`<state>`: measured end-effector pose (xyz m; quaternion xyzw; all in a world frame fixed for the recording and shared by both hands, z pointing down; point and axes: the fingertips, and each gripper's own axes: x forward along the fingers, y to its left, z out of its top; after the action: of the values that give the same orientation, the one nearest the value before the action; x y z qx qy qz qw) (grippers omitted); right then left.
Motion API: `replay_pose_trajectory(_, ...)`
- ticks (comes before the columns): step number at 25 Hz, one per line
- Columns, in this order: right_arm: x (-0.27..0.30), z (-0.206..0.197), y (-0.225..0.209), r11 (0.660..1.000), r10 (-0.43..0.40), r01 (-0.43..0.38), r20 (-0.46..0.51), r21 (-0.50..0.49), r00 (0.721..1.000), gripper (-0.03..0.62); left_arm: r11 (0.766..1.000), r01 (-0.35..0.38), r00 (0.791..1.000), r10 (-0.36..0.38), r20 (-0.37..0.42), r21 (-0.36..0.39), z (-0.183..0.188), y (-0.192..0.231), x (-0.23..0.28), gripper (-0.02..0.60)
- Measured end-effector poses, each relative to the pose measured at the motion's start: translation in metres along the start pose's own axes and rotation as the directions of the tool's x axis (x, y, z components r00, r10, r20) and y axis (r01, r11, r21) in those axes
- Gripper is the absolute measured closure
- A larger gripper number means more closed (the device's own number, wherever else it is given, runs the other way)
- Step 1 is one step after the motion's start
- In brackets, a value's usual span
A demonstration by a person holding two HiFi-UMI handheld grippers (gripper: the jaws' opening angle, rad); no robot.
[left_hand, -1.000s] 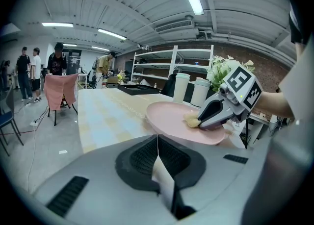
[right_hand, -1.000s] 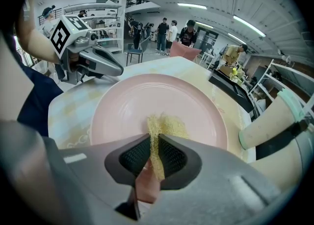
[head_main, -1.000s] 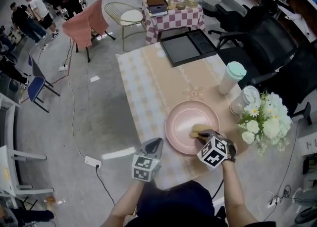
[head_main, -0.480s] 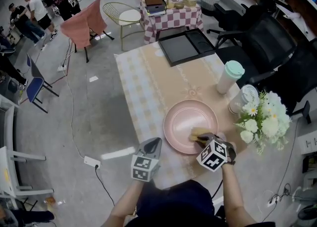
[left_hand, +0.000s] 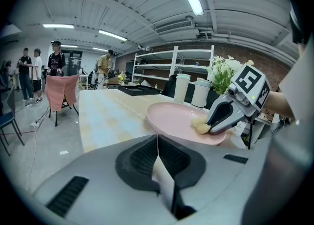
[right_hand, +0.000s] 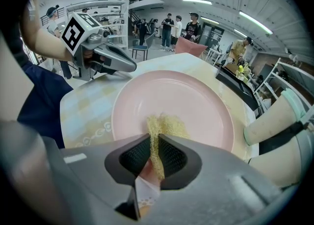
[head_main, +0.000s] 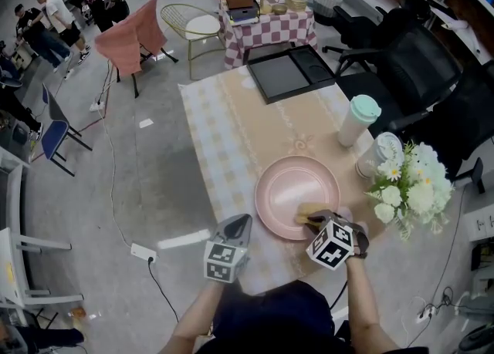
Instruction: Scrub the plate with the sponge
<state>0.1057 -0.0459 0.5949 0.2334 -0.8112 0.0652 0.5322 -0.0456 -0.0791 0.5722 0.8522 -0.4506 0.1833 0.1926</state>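
A round pink plate (head_main: pixel 296 190) lies on the beige tablecloth near the table's front edge; it also shows in the right gripper view as the plate (right_hand: pixel 186 101) and in the left gripper view as the plate (left_hand: pixel 171 118). My right gripper (head_main: pixel 315 222) is shut on a yellow sponge (head_main: pixel 308 211), pressing it on the plate's near right part. The sponge (right_hand: pixel 164 126) sticks out between the jaws. My left gripper (head_main: pixel 238 228) hovers at the table's front edge, left of the plate, shut with nothing in it.
A white cup with a green lid (head_main: pixel 357 121), a jar (head_main: pixel 378 154) and white flowers (head_main: pixel 413 187) stand right of the plate. A black tray (head_main: pixel 289 72) lies at the table's far end. Black office chairs (head_main: pixel 417 67) stand at the right. People stand far left.
The right gripper with the sponge has shifted slightly toward the plate's near rim. The left gripper has not moved.
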Motion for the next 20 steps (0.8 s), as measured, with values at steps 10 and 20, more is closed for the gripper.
replay_pose_trajectory(10, -0.004, 0.001, 0.007, 0.998, 0.06, -0.06, -0.029, -0.008, 0.998, 0.543, 1.0, -0.002, 1.0, 0.002, 0.001, -0.001, 0.0, 0.001, 0.0, 0.569)
replay_pose_trajectory(20, -0.014, 0.006, 0.019, 0.993, 0.117, -0.117, -0.031, -0.013, 0.993, 0.543, 1.0, -0.003, 1.0, 0.003, 0.002, -0.005, 0.0, 0.0, 0.0, 0.569)
